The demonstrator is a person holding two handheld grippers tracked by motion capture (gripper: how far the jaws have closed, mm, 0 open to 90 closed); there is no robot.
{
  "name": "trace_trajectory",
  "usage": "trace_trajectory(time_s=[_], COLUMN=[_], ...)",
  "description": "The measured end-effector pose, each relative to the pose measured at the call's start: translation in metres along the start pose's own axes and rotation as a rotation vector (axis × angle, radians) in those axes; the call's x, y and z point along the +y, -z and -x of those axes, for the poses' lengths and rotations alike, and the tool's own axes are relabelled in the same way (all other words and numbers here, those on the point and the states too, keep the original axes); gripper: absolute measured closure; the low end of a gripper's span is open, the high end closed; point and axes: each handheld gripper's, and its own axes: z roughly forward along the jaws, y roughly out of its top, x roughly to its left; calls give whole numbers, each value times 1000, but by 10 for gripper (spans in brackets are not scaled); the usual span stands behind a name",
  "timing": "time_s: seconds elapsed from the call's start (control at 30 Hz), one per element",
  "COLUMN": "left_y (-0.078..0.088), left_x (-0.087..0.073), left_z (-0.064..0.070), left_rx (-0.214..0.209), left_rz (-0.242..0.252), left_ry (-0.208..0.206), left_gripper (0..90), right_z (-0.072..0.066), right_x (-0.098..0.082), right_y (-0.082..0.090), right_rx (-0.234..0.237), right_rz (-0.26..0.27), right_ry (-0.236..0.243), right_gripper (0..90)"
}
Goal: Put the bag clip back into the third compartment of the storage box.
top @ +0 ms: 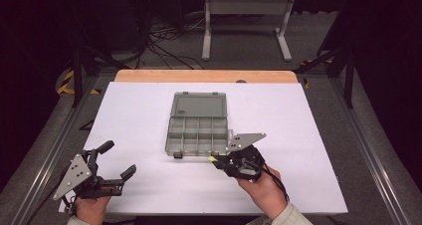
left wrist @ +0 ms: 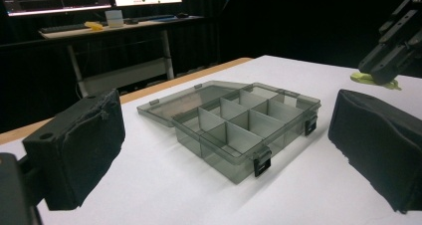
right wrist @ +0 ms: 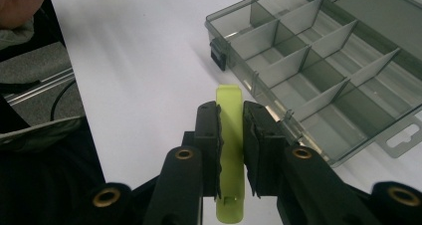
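Yellow-green clip (right wrist: 230, 150) lengthwise toward organiser box (right wrist: 318, 70)

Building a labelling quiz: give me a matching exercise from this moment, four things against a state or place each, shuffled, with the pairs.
Things:
1. left gripper
2. right gripper
3. yellow-green clip
4. organiser box

States or places:
A. lid laid flat open, compartments bare
B. jaws wide apart, nothing between them
C. clamped between two black pads
D. jaws shut on a thin strip, just off the box's front right corner

Pairs: 1-B, 2-D, 3-C, 4-A
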Motion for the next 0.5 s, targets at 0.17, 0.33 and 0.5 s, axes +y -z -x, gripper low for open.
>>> trace_trajectory(time_s=[0.17, 0.33, 0.5], left_y=[0, 0, 0], left_x=[0, 0, 0], left_z=[0, 0, 0], left_rx=[-1, 0, 0], left_rz=[-2, 0, -2], left_ry=[-1, -2, -1], left_gripper=[20, 20, 20], right_z=[7, 14, 21], right_x=[11, 22, 34], right_y=[0, -2, -5], right_rx=[-14, -21, -37], right_rz=[14, 23, 32], right_ry=[-3, 2, 15], right_gripper=[779, 780, 780])
